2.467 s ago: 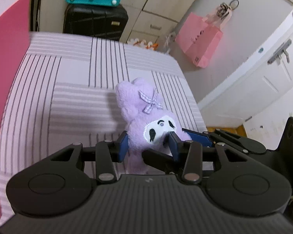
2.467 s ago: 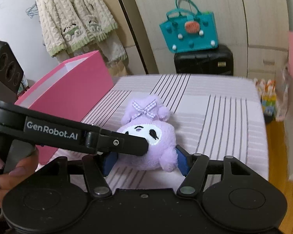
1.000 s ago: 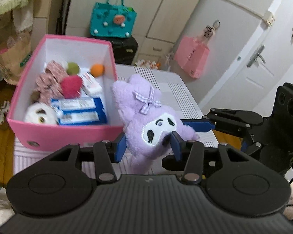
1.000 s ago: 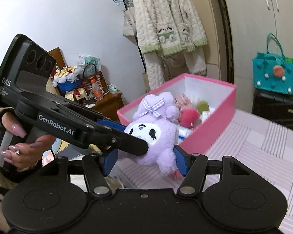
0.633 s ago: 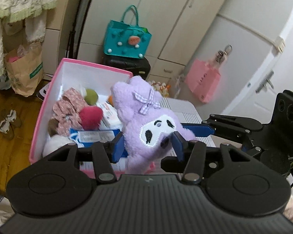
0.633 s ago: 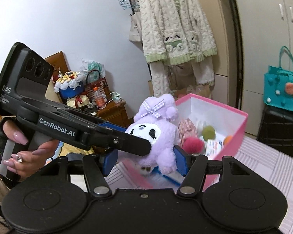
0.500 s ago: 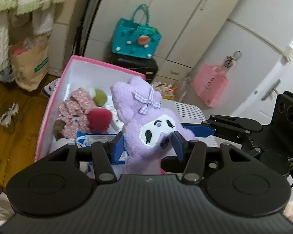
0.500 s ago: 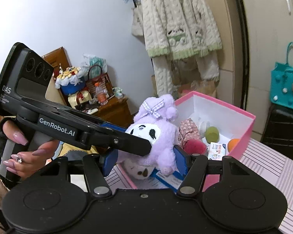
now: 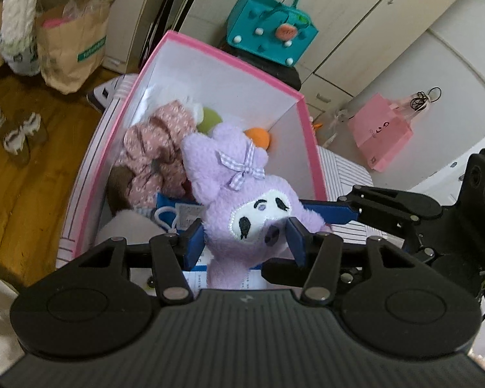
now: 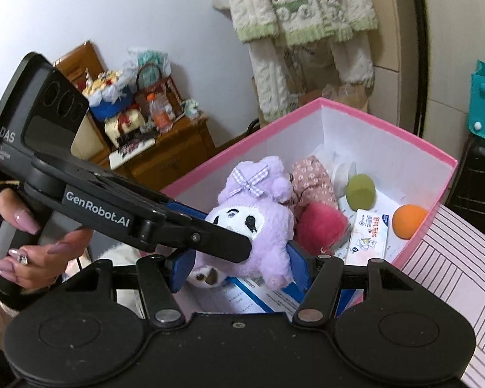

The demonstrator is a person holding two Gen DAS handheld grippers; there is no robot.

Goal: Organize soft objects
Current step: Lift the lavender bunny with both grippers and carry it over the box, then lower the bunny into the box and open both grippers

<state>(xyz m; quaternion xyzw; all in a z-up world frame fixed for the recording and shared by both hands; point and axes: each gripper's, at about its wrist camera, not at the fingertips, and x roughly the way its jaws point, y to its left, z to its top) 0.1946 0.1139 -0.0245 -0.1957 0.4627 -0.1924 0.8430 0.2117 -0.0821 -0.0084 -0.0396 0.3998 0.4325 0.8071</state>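
Note:
A purple plush doll (image 9: pixel 242 194) with a checked bow hangs over the open pink box (image 9: pixel 229 55). Both grippers hold it. My left gripper (image 9: pixel 245 242) has its blue pads pressed on the doll's cheeks. The right gripper's fingers (image 9: pixel 388 203) reach in from the right. In the right wrist view my right gripper (image 10: pixel 239 268) is shut on the doll (image 10: pixel 262 226) lower down, and the left gripper's finger (image 10: pixel 210 236) crosses in front. Inside the pink box (image 10: pixel 388 123) lie a floral cloth toy (image 9: pixel 152 148), a green ball (image 10: pixel 360 190), an orange ball (image 10: pixel 409 221), a red plush (image 10: pixel 323 223) and tissue packs (image 10: pixel 370 232).
The box stands on a striped bed cover (image 10: pixel 452 274). A hand (image 10: pixel 38 252) grips the left tool's handle. Behind are a teal bag (image 9: pixel 271 29), a pink paper bag (image 9: pixel 381 135), a brown paper bag (image 9: pixel 74 42), a wooden cabinet (image 10: pixel 168 148) and a hanging cardigan (image 10: pixel 291 16).
Both grippers carried the doll from beside the box to above its inside and sank a little. The box's contents now sit right under the doll.

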